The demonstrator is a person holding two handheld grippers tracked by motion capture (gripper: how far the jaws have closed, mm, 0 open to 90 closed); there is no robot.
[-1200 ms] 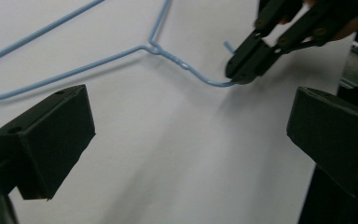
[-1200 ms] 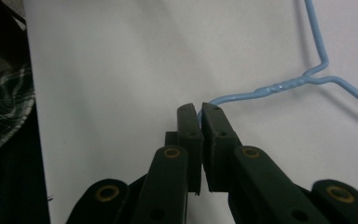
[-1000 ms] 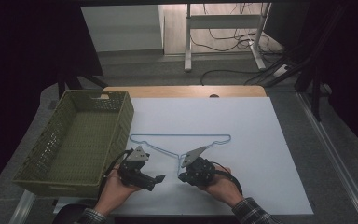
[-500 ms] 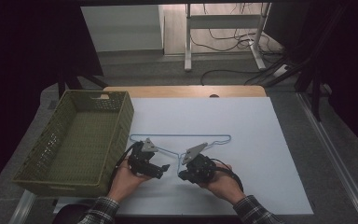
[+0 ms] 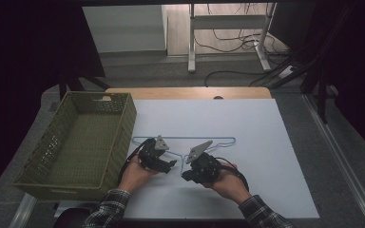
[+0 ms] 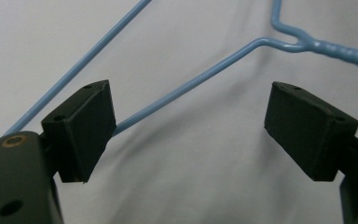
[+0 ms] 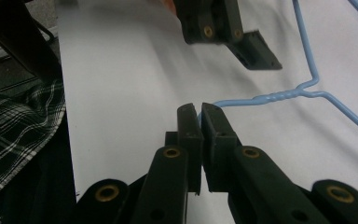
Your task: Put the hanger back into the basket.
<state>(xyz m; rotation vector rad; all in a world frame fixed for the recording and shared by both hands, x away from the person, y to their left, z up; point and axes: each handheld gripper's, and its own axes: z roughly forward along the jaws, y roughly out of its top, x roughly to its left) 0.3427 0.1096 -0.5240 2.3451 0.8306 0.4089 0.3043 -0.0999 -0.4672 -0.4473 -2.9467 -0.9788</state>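
A blue wire hanger [image 5: 185, 138] lies flat on the white sheet [image 5: 266, 142]. My right gripper [image 5: 185, 176] is shut on the end of its hook; in the right gripper view the pads [image 7: 199, 109] pinch the wire just short of the twisted neck [image 7: 279, 97]. My left gripper [image 5: 171, 164] hovers low over the hanger's left shoulder, just left of the neck. Its jaws [image 6: 189, 112] stand open and have just been closing. The slanted shoulder wire [image 6: 186, 88] runs between them, close to one pad, with neither pad pressing on it.
A green woven basket [image 5: 123, 118] with nothing in it stands at the table's left, close to my left hand. The white sheet stretches bare to the right and far side. A wooden table edge [image 5: 185, 92] shows beyond it. Plaid sleeves come in from below.
My left gripper has moved right and away from the near edge, onto the hanger's left shoulder, and its jaws have narrowed. The right gripper has stayed put on the hook.
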